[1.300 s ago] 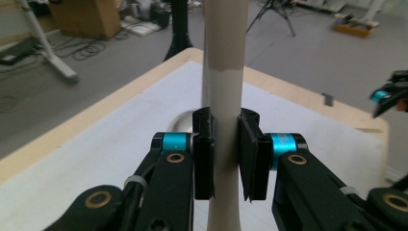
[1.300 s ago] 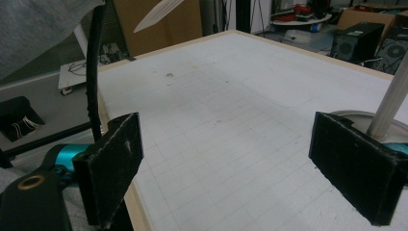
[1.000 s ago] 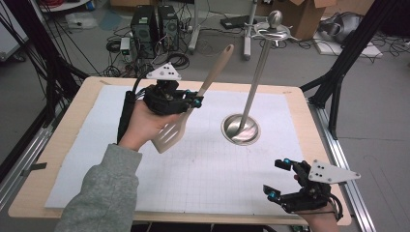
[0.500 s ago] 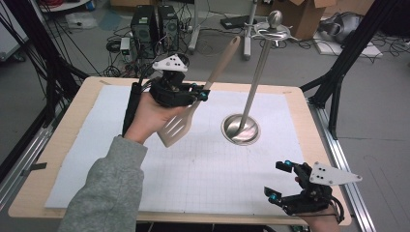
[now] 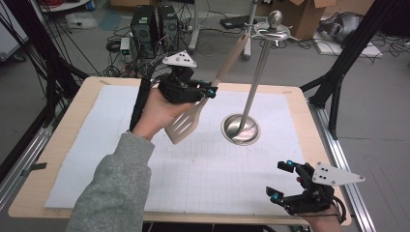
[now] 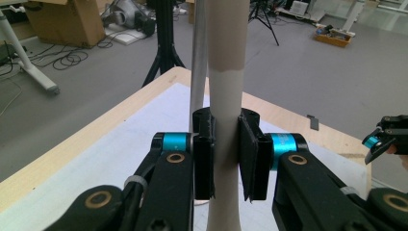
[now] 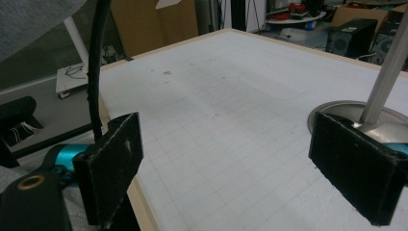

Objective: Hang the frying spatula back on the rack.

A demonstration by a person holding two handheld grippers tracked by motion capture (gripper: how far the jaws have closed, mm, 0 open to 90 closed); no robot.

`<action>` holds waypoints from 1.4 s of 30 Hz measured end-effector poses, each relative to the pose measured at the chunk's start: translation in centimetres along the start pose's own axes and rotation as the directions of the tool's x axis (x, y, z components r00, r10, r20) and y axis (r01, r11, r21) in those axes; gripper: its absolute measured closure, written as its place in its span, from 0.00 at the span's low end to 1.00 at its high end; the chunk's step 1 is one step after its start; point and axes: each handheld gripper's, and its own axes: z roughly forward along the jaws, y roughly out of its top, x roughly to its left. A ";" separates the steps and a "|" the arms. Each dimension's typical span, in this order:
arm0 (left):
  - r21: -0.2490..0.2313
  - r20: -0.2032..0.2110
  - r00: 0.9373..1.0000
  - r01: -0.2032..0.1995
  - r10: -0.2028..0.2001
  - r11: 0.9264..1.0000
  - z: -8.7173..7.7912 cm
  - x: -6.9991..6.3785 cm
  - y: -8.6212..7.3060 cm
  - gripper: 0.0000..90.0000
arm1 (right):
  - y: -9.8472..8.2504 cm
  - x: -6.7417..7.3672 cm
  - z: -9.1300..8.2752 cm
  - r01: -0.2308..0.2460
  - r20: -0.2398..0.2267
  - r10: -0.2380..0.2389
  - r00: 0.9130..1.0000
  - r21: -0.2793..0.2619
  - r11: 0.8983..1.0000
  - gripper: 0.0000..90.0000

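Left gripper (image 5: 205, 92), upper centre of the high view, is clamped on the spatula (image 5: 193, 116); I worry its raised handle could knock the stand (image 5: 251, 82) just beside it.

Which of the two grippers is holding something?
The left gripper, up over the table, is shut on the spatula. The right gripper, near the table's front edge, is open and holds nothing.

The spatula (image 5: 203, 99), clamped in the left gripper (image 5: 211, 91), has been carried up and toward the far side of the table. Its handle has been brought closer to the top of the metal stand (image 5: 257, 72).
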 end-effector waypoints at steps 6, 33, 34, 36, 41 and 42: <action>-0.012 0.010 1.000 0.003 -0.003 1.000 0.4 0.0 0.4 0.86 | -0.1 0.0 -0.4 0.001 0.005 -0.001 1.000 -0.006 1.000 0.12; 0.005 -0.012 1.000 0.021 -0.021 1.000 1.4 0.4 0.2 0.86 | -0.5 0.0 -1.4 -0.019 0.025 0.019 0.999 -0.017 1.000 0.12; 0.006 -0.008 1.000 0.022 -0.022 1.000 1.4 0.5 0.2 0.86 | -0.5 0.0 -1.3 -0.016 0.025 0.016 1.000 -0.012 1.000 0.12; 0.011 -0.014 1.000 0.015 -0.015 1.000 1.5 0.5 0.2 0.86 | -0.5 0.1 -1.2 -0.014 0.023 0.014 1.000 -0.007 1.000 0.12; 0.012 0.000 1.000 0.023 -0.023 1.000 1.8 0.5 0.2 0.86 | -0.6 0.1 -1.3 -0.015 0.027 0.015 1.000 -0.009 1.000 0.12; 0.012 0.002 1.000 0.024 -0.024 1.000 1.9 0.5 0.2 0.86 | -0.6 0.1 -1.4 -0.013 0.029 0.013 1.000 -0.013 1.000 0.12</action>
